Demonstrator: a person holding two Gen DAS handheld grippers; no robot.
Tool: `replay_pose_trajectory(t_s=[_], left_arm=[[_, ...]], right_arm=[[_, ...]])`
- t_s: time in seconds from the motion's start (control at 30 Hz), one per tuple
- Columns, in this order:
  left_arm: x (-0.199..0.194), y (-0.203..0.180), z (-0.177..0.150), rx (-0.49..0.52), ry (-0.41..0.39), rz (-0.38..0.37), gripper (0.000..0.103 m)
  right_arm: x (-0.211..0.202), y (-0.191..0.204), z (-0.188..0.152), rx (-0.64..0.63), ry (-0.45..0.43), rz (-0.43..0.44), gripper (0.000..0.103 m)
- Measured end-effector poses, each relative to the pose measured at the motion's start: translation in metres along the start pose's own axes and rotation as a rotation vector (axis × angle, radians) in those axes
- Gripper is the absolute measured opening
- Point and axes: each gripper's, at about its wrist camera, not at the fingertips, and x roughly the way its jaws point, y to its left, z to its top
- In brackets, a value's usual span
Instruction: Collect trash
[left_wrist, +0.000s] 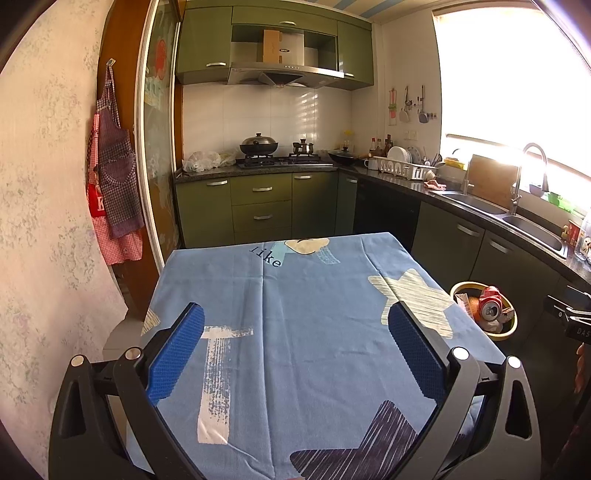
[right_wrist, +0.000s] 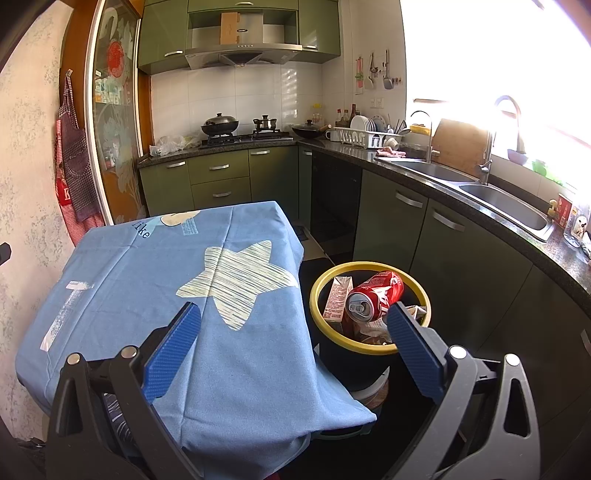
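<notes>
A table under a blue star-printed cloth (left_wrist: 295, 332) fills the left wrist view, bare of items. Beside its right edge stands a dark bin with a yellow rim (right_wrist: 369, 349), which the right wrist view shows from above: a crushed red can (right_wrist: 375, 295) lies on top, a small carton (right_wrist: 336, 297) leans against it, and crumpled paper sits below. The left view catches only the bin's rim and the can. The left gripper (left_wrist: 295, 354) and right gripper (right_wrist: 291, 350) both hang spread wide, holding nothing.
</notes>
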Motion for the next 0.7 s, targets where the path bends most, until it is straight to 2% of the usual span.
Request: replay_pose_trajectory(t_s=[0.7], left_arm=[[0.0021, -0.0006, -0.0014, 0.002, 0.0, -0.002, 0.098]], right_arm=[[-0.0002, -0.0001, 0.0001, 0.0, 0.0, 0.0, 0.096]])
